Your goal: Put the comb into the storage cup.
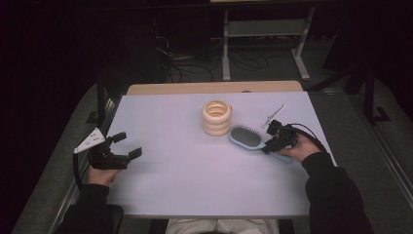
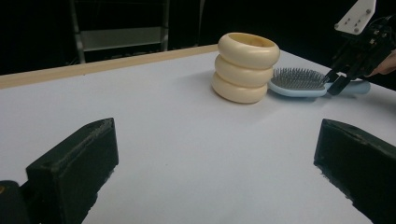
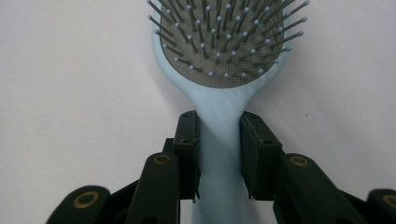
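Pale blue plastic is what your right gripper has between its jaws: the handle of the hairbrush, clamped just behind the point where it widens into the bristle head. The brush lies bristles-up on the white bench, right of centre, its long axis running from the head at the far left to the handle end at the near right under your right hand. Seen along the right gripper's own jaws, the handle runs straight away from you, so any lift or slide will carry the head out ahead of the gripper. That head sits just beside a stack of three cream rings, on the stack's near-right side; whether they touch I cannot tell.

Your left gripper rests at the bench's left edge, jaws spread wide and holding nothing, well apart from the brush, so your right hand is clearly the nearer one.

No brand, label or writing is readable on the brush or rings.
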`<state>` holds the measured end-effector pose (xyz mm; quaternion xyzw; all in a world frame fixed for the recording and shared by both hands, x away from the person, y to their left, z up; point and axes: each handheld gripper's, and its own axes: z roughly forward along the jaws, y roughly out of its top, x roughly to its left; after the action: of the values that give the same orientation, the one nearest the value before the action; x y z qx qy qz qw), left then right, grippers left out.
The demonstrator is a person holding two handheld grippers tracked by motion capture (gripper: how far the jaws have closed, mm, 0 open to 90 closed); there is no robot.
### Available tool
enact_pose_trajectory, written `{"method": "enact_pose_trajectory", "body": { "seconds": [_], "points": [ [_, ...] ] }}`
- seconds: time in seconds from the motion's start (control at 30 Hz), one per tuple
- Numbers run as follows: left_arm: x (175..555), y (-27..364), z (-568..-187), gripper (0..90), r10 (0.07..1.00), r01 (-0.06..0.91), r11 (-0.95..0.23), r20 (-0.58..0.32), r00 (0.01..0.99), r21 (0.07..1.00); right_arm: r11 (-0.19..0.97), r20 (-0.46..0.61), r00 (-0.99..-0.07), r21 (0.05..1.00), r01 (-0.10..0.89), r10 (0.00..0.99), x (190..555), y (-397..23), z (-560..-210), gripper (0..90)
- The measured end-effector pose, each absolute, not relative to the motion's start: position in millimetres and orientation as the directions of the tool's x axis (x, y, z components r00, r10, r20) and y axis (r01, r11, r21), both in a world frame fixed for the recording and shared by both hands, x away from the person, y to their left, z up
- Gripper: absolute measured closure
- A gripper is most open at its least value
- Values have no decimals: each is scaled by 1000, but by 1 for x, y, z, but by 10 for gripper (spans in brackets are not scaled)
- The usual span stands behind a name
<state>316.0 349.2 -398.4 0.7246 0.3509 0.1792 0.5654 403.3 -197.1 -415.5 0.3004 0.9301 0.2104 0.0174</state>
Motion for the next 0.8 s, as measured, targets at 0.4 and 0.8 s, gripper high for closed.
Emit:
{"method": "enact_pose_trajectory", "body": {
  "seconds": [0.4,0.8],
  "points": [
    [314,349,-399,0,720,311,-115,-137,681,943,713,75,-814,439,546,577,396,-205,-404,685],
    [312,350,-398,0,730,309,-121,-126,671,943,682,34,-796,494,540,605,389,-214,-378,685]
  ]
}}
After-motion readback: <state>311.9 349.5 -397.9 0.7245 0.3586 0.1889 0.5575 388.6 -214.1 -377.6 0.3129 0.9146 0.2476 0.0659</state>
